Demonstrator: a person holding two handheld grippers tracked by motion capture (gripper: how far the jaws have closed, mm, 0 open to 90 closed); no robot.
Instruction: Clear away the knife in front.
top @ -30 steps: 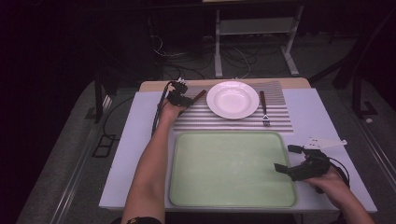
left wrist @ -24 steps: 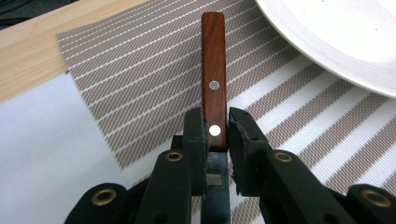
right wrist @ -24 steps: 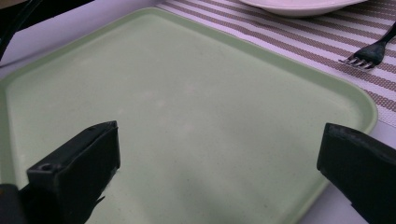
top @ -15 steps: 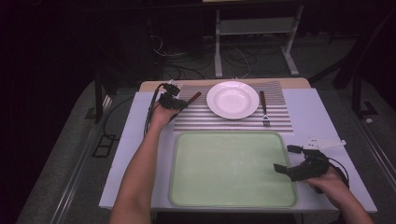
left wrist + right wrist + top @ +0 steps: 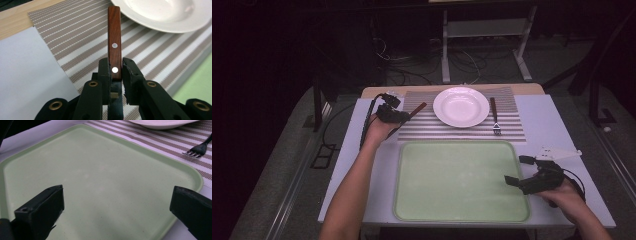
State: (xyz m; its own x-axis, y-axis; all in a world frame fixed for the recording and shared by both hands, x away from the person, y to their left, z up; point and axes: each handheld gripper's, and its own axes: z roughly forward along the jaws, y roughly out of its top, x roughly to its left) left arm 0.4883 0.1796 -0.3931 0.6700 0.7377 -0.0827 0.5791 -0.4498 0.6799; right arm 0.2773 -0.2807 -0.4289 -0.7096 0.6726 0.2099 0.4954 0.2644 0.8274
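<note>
The wooden-handled utensil [image 5: 114,42] is clamped at its lower end between the jaws of the left gripper [image 5: 115,71], with the brown handle and its two metal rivets projecting forward past the pads; the working end is hidden behind the gripper body, so whether it is a knife cannot be told. The high view places this left gripper [image 5: 393,114] at the left edge of the striped placemat [image 5: 462,131], the handle [image 5: 417,109] angled toward the white plate [image 5: 461,106] without touching it. The left gripper view shows the handle tip just short of the plate rim [image 5: 160,23], with the placemat [image 5: 75,42] under it and the white table surface [image 5: 27,72] to the left. The fork [image 5: 495,117] lies on the placemat just right of the plate, tines toward the person. The green tray [image 5: 462,210] sits just in front of the placemat and holds nothing; its whole floor is open. The right gripper [image 5: 526,172] hovers over the tray's right rim, jaws spread wide with nothing between them. The right gripper view confirms this: its two jaws stand far apart over the bare tray [image 5: 100,177], with the fork tines [image 5: 193,152] and the plate edge [image 5: 160,123] beyond the far rim.
</note>
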